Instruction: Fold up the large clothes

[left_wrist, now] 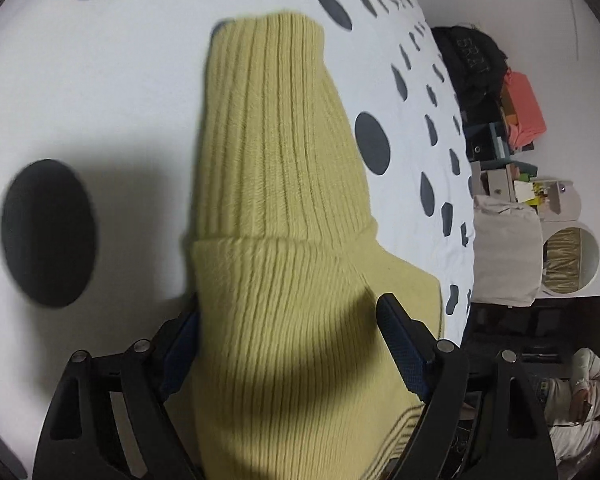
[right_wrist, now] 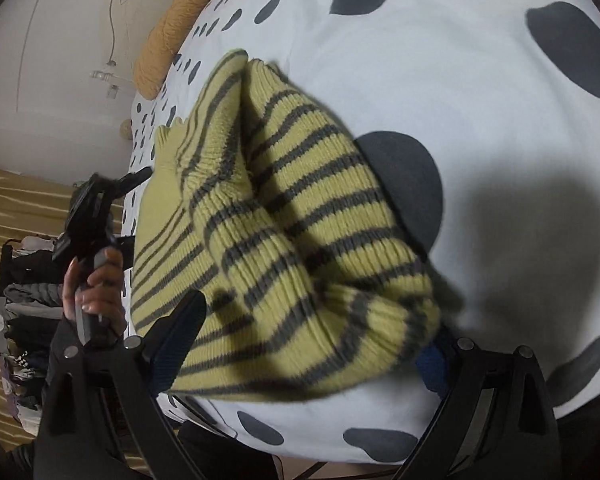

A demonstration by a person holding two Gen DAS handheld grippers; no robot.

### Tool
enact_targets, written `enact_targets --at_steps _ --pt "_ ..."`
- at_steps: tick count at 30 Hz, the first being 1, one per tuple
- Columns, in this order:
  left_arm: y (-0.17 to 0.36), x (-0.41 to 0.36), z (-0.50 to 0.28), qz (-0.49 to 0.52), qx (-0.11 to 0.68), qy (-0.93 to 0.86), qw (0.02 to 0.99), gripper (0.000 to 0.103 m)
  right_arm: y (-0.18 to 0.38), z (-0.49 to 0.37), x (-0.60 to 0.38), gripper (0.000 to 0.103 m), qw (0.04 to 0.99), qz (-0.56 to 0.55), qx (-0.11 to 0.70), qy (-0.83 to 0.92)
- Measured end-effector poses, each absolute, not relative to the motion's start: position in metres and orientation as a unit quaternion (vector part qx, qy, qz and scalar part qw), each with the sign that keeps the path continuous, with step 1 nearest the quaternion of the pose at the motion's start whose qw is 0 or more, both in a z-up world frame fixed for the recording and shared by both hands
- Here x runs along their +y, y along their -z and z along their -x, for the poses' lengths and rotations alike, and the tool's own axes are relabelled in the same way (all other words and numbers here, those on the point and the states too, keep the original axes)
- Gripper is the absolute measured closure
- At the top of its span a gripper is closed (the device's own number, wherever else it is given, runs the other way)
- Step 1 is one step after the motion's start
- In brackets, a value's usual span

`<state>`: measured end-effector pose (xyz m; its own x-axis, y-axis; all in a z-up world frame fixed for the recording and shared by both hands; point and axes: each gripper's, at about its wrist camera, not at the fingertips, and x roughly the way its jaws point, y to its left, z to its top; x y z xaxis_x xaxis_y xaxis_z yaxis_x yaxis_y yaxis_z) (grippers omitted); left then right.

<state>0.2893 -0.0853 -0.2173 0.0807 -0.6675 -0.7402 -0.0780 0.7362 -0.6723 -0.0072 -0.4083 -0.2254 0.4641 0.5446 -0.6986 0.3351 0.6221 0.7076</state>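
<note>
The sweater lies on the bed, a pillow behind it.

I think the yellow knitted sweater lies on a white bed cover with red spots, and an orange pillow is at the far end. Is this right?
Not quite: the spots are dark grey, not red. The right wrist view shows the sweater on the white bed cover with dark grey spots, and the orange pillow at the far end.

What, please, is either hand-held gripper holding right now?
Nothing: both the left hand-held gripper and right hand-held gripper stand open around the yellow-green knit sweater, unclamped.
</note>
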Motion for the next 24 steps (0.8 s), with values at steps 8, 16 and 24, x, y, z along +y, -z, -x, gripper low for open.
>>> enact_targets --at_steps 8,16,24 --pt "0.19 -0.1 -0.282 0.235 0.595 0.243 0.73 0.072 0.203 0.006 -0.406 0.064 0.754 -0.43 0.491 -0.071" --pt "0.082 -0.048 -0.295 0.247 0.505 0.264 0.784 0.074 0.153 -0.037 -0.345 0.07 0.766 -0.42 0.465 -0.146" --pt "0.187 0.02 -0.36 0.194 0.595 0.137 0.768 0.065 0.228 -0.1 -0.281 0.069 0.74 -0.362 0.558 -0.106"
